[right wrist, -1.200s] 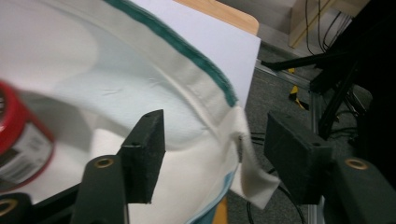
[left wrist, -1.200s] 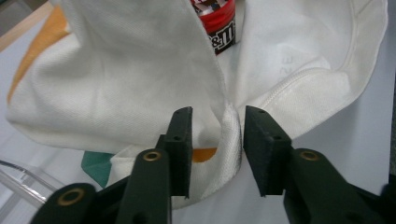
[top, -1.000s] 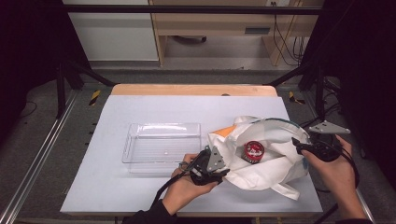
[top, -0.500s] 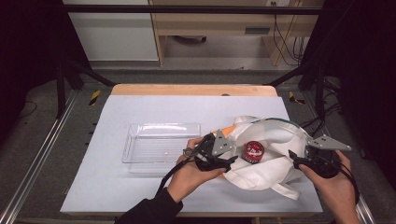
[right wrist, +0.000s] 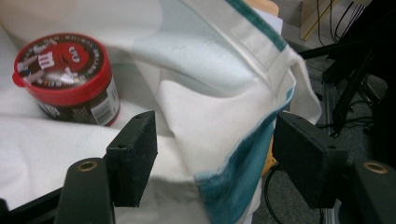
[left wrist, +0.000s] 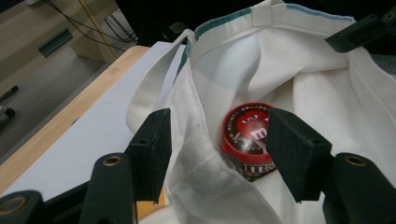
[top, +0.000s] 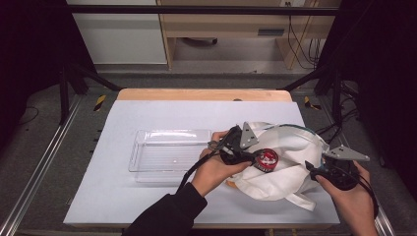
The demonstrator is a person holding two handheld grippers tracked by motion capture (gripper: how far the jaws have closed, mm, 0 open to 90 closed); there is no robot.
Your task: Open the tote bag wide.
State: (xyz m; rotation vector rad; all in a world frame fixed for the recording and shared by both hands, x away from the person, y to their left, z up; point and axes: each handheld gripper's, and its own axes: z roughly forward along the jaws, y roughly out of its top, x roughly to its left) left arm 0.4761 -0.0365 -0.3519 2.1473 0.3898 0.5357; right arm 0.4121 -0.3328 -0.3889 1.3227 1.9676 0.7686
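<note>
A clear tray [top: 167, 155] lay mid-counter. The left tongs [left wrist: 215, 149], just narrowed, stood apart astride the white teal-trimmed bag [top: 290, 162] and its red-lidded candy jar [top: 266, 159] near the counter's right edge; the right tongs [right wrist: 212, 158] gaped around the rim

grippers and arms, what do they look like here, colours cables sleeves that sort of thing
Both tools are black. The left gripper has two black, blocky, foam-like pads on arms with brass-coloured rivets, a grey three-cornered plate on top and a black cable trailing back. The right gripper matches it, plate included. The left arm wears a black sleeve.
</note>
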